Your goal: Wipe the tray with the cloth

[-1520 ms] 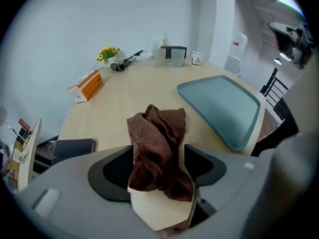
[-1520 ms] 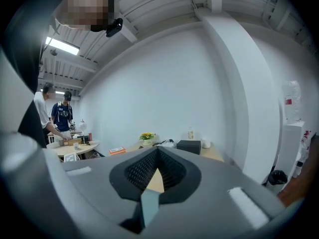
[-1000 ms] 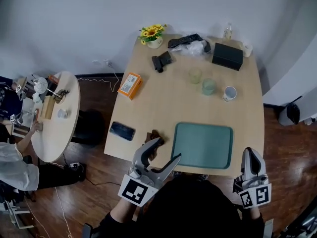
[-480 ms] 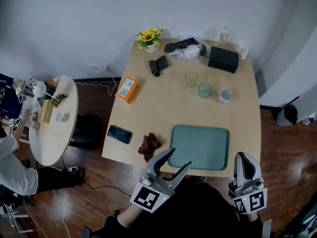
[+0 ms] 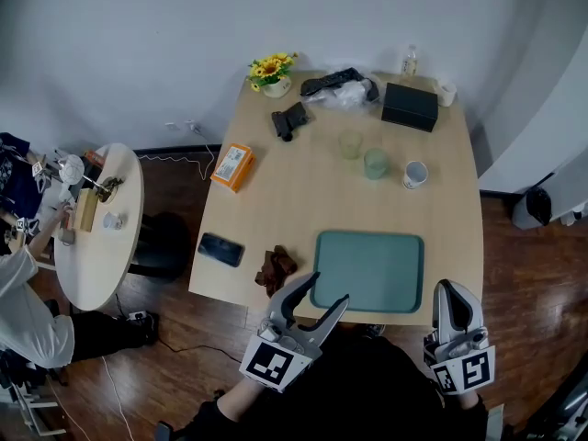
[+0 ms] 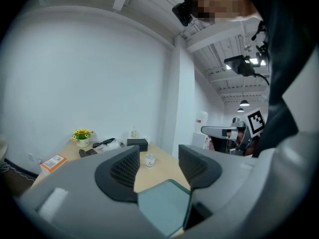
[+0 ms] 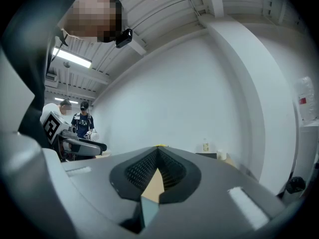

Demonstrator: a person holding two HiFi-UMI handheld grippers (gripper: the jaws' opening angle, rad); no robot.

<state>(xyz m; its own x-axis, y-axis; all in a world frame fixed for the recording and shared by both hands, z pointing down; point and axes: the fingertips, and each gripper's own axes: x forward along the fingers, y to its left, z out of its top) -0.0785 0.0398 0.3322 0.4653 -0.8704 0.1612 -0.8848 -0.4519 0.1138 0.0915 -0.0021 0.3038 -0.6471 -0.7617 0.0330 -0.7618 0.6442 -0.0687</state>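
The teal tray [image 5: 369, 271] lies near the table's front edge, with nothing on it. A crumpled brown cloth [image 5: 276, 268] sits on the wood just left of it. My left gripper [image 5: 328, 289] hangs at the table's front edge by the tray's near left corner, right of the cloth and apart from it. Its jaws are open and have just been closing, with nothing between them. In the left gripper view the tray [image 6: 162, 203] shows through the gap. My right gripper [image 5: 452, 294] is off the front edge, right of the tray, shut and empty; its pads meet in the right gripper view [image 7: 158, 166].
A black phone [image 5: 221, 249] and an orange box [image 5: 231, 164] lie on the table's left side. Two glasses [image 5: 350, 145], a mug [image 5: 415, 174], a black box [image 5: 410, 107] and sunflowers [image 5: 270, 73] stand farther back. A round side table [image 5: 96, 219] with a person is at left.
My left gripper has drawn back from over the cloth and moved right, to the tray's near left corner, and the cloth is now uncovered. Its jaws have narrowed. The right gripper stays put.
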